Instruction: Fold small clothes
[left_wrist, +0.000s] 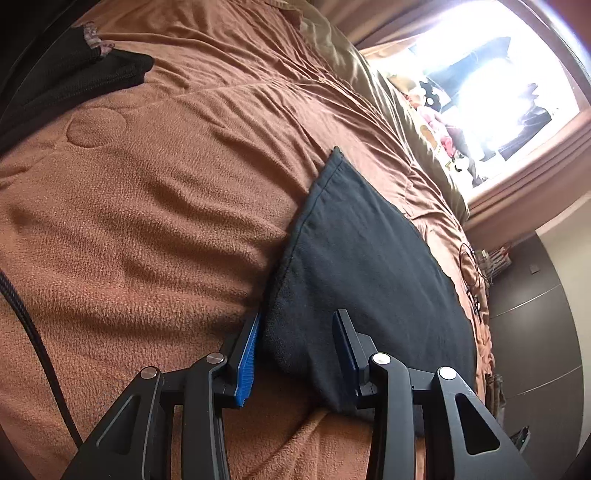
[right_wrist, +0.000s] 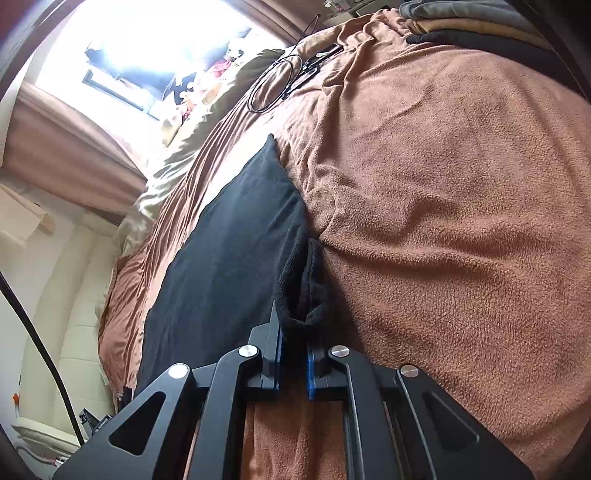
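A dark navy garment (left_wrist: 354, 258) lies flat on the bed's brown fleece blanket (left_wrist: 147, 221), a long, narrow shape whose long axis runs away from both grippers toward the bright window (left_wrist: 491, 85). The right gripper (right_wrist: 293, 354) is closed almost fully, its blue pads pinching a bunched near corner of the cloth, where the hem curls into a small loop just ahead of the fingertips. The left gripper (left_wrist: 295, 347) stands partly open astride the other near corner: the fabric sits between its jaws, one blue pad at the garment's edge, the other over the cloth, and the pads do not appear to press on it. So both hands are at the near end, the right one already holding, and the far pointed end (left_wrist: 336, 151) lies well apart from either. The coming fold probably depends on the left gripper closing on its corner, so that the near edge can be lifted evenly and carried along the long axis toward that far end. More dark clothing (left_wrist: 74, 74) lies at the blanket's far side.
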